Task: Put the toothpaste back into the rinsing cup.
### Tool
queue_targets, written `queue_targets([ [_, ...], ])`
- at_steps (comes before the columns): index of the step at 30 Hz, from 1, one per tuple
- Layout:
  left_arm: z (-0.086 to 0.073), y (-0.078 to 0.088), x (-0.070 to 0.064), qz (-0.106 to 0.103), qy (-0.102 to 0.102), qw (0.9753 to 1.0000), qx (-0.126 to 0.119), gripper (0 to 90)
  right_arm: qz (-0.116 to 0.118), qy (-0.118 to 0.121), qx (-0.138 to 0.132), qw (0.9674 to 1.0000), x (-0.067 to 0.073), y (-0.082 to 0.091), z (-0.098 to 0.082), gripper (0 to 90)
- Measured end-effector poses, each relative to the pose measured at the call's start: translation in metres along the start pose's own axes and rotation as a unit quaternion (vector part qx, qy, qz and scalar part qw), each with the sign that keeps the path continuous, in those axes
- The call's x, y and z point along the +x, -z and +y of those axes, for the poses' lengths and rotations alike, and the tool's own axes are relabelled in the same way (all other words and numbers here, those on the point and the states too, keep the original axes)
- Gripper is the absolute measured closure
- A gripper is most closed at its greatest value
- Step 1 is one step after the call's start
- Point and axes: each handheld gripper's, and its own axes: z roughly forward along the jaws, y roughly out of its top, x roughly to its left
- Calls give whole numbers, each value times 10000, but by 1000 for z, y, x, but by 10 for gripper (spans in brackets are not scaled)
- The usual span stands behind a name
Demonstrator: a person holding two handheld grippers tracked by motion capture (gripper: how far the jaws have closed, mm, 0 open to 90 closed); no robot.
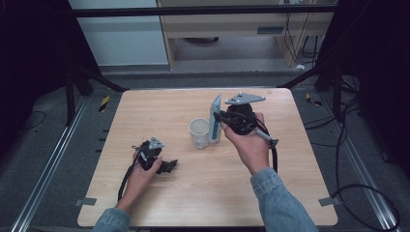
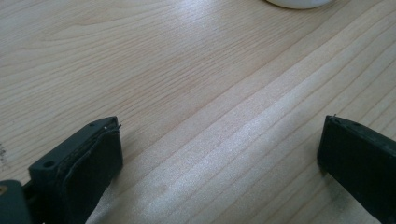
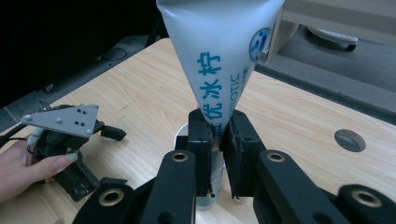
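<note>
A: Any writing to read?

B: Blue Chinese characters, 优冰柠, down the pale tube (image 3: pixel 219 51), with Latin letters ending in "OTIC" beside them and a small round blue logo near the flat crimped end. Nothing legible elsewhere.

A: Containers?

B: One white cup (image 1: pixel 199 133), standing upright near the middle of the wooden surface (image 1: pixel 159 111), slightly toward the far edge. Contents impossible to tell from above. Just right of it, seemingly touching its rim, stands the tube, crimped end up, lower end down beside the cup. Rim of the cup glimpsed behind the jaws in the right gripper view, and its base at the top edge of the left gripper view.

A: Jaws on the right?

B: Right gripper (image 3: pixel 218 140) clamped narrow on the tube, pads pressing it flat from both sides near its lower, narrow part. Held upright by the right hand (image 1: pixel 249 140), grey three-cornered plate on top.

A: And on the left?

B: Left gripper (image 1: pixel 167 166) wide apart, nothing between the jaws, bare wood grain below. Resting low on the surface toward the near left corner, well apart from the cup, left hand (image 1: pixel 140 171) wrapped round its body, cable trailing back to the near edge.
</note>
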Motion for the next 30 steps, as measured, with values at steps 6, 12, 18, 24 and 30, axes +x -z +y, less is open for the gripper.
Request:
queue_targets([
  [6,0,0,0,0,1,10000,-3,0,17,-6,-72,10000,4,0,3,813],
  [12,0,0,0,1,1,10000,-2,0,-109,23,-221,9997,10,1,7,813],
  [18,0,0,0,0,2,10000,8,0,-252,7,-390,9989,19,0,10,813],
  [24,0,0,0,-1,1,10000,10,0,-346,-20,-548,9979,24,-1,13,813],
  [30,0,0,0,-2,3,10000,10,0,-417,-10,-657,9970,27,-5,14,813],
])
